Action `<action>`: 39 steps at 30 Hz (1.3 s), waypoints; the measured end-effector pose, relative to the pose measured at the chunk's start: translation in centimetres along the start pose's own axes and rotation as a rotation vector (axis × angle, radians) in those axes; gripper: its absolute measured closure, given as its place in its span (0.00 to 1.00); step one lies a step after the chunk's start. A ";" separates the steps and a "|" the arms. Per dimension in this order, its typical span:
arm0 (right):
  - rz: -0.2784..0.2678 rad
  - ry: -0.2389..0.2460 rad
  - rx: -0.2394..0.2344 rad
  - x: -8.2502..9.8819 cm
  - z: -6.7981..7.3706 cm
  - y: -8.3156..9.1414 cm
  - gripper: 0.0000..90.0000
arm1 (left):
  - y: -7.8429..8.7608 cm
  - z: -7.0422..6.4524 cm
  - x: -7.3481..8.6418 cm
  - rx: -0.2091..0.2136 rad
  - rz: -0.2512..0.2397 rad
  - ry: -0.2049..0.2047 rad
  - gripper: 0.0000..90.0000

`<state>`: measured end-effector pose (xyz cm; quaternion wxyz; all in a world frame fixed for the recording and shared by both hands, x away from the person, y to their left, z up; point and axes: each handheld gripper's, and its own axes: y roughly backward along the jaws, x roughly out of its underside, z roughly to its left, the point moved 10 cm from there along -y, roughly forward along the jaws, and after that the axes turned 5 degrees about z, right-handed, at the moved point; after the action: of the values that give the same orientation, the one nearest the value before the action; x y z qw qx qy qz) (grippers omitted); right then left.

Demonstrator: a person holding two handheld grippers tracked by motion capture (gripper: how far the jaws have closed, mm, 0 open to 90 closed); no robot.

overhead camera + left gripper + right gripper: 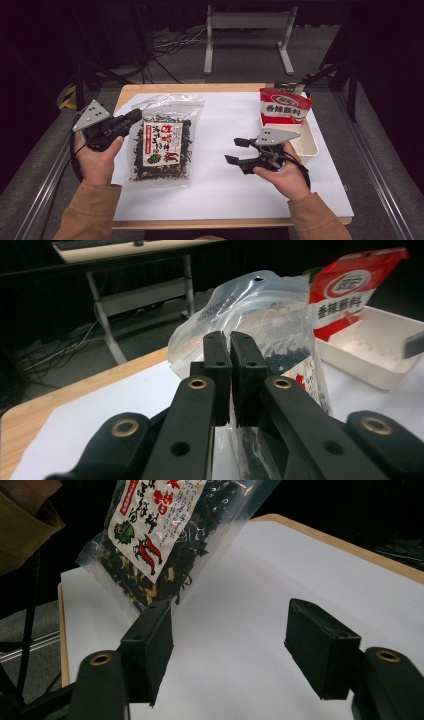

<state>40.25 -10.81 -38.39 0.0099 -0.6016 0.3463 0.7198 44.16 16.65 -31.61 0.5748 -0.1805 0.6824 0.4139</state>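
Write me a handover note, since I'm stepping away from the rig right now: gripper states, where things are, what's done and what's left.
Left gripper: shut on the upper left edge of the seaweed bag, which is lifted off the white sheet on that side.
Right gripper: open, holding nothing, jaws pointing toward the bag from its right.
Red seasoning packet: standing upright in the white tray at the table's far right.
Done: bag gripped and partly raised.
Left: probably carrying the bag to the tray beside the packet; the right gripper looks placed to help by taking its free edge.
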 end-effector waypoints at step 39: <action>0.011 -0.004 -0.356 -3.0 3.9 -5.9 0.82 | -0.6 -5.1 -1.5 0.154 -0.082 -0.045 0.96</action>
<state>40.30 -3.14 -38.56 -0.1002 -0.5904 0.2167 0.7710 41.75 11.98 -30.41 0.6187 -0.1541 0.6910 0.3405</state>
